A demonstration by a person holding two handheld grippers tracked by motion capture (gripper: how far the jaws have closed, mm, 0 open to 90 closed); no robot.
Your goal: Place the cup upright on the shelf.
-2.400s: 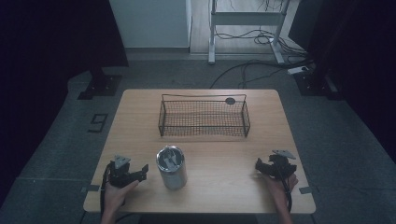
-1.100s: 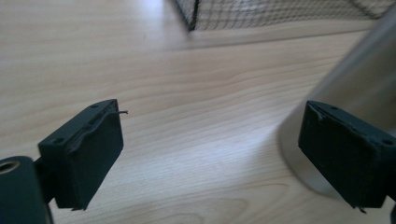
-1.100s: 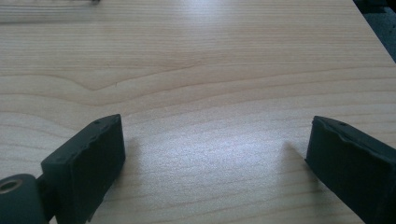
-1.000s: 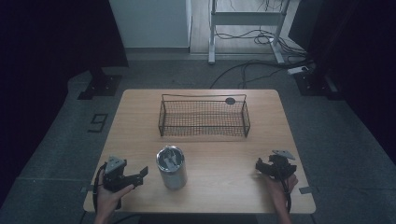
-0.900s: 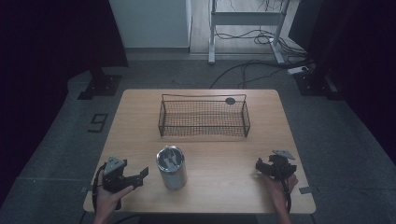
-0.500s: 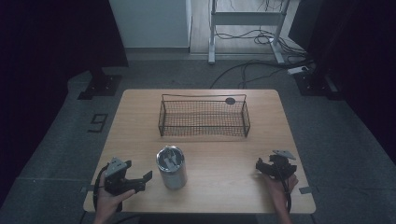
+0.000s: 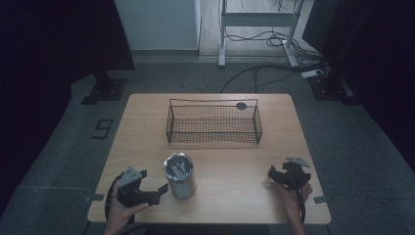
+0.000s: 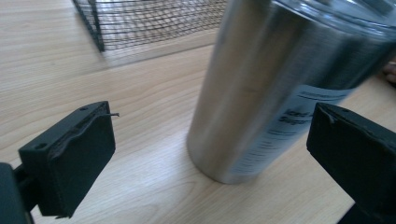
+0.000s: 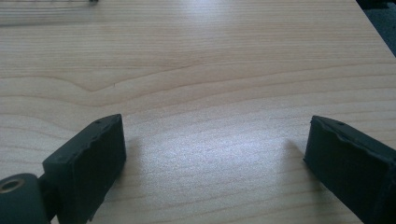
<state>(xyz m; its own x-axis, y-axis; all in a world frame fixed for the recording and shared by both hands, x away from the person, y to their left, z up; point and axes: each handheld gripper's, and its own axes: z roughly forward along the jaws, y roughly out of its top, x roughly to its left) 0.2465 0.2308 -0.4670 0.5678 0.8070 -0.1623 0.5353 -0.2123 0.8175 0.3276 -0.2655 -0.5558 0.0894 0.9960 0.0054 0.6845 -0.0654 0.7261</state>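
A steel tumbler with a lid stands upright near the table's front edge, left of centre. My left gripper sits just left of it, open, jaws pointed at its lower side. In the left gripper view the tumbler rises close ahead between the spread jaws of the left gripper, not touched by either. My right gripper rests at the front right, open. In the right gripper view the right gripper holds nothing, with bare wood between its jaws.
A black wire basket stands at the back middle of the wooden table; its corner shows beyond the tumbler. A small dark round disc lies on the table behind the basket. Cables and stand feet lie on the floor beyond.
My left gripper has drawn back toward the table's front edge and turned to face the tumbler's side. The right gripper and the tumbler have stayed in place.
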